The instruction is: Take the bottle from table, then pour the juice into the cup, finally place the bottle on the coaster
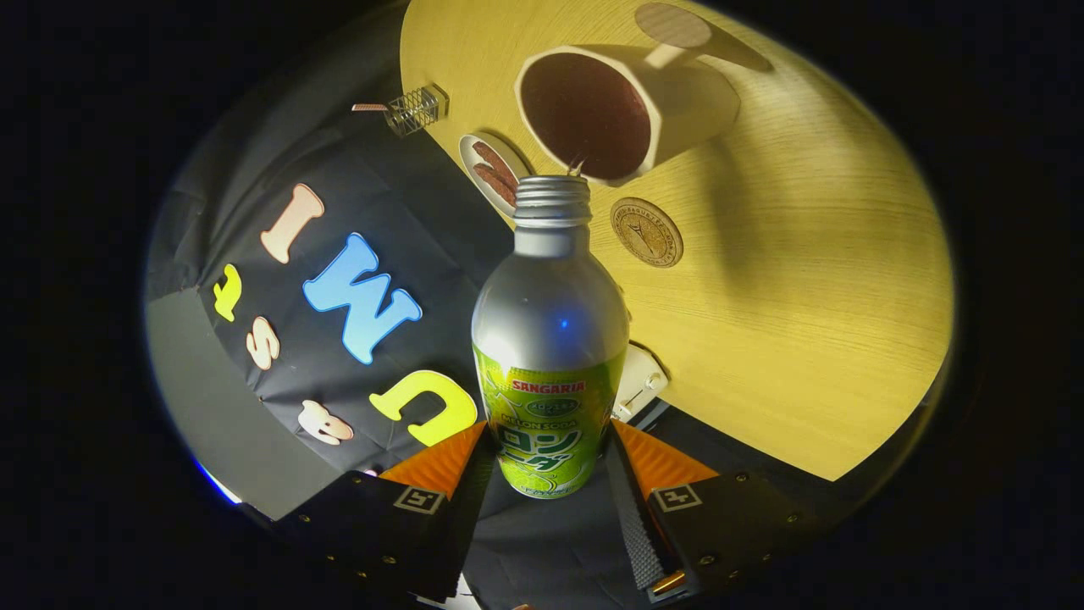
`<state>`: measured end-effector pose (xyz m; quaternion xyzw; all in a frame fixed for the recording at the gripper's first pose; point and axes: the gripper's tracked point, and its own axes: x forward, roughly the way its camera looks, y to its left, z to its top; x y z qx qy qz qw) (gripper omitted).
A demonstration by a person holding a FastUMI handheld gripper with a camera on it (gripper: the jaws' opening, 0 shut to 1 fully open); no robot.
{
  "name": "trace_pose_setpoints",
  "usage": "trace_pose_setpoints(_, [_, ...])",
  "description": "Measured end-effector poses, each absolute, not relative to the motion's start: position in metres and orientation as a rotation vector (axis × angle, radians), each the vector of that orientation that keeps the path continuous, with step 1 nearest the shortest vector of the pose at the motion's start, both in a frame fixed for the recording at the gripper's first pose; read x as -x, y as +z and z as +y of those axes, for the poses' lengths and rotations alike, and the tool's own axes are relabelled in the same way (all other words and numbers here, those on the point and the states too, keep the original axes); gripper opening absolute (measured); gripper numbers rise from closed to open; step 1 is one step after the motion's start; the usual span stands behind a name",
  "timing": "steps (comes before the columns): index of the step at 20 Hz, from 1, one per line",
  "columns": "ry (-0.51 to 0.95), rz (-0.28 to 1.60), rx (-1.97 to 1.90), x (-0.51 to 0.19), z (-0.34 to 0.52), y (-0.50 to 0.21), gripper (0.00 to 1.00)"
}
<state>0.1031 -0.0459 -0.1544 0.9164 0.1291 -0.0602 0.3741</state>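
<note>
Got my gripper (549, 462) clamped on the bottle (549, 339), one finger pressing each side of the green label near the bottom. It's a silver aluminium bottle with the cap off, bare threads showing at the neck, and it's tipped over toward the cup (622, 106). A thin dribble of juice (577, 163) is coming off the bottle's mouth right at the cup's near rim.

The cup is a white faceted mug with a handle, sitting on the wooden table (804, 296) just beyond the bottle's mouth. Inside it looks dark reddish-brown, but I honestly can't tell how full it is.

The round cork-looking coaster (646, 232) lies flat on the table just beside the bottle's neck, close to the cup, with nothing on it. On the other side of the neck there's a small white dish (491, 174) with a couple of brown strips in it, and past that a little clear container (417, 108) at the table edge.
</note>
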Motion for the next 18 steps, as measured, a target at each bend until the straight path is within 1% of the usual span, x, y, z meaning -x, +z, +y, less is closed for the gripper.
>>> trace_pose_setpoints(8, [-0.181,0.348,-2.303,-0.096,-0.049,-0.163,0.74])
trace_pose_setpoints(18, [-0.197,0.402,-1.967,-0.082,-0.041,-0.201,0.74])
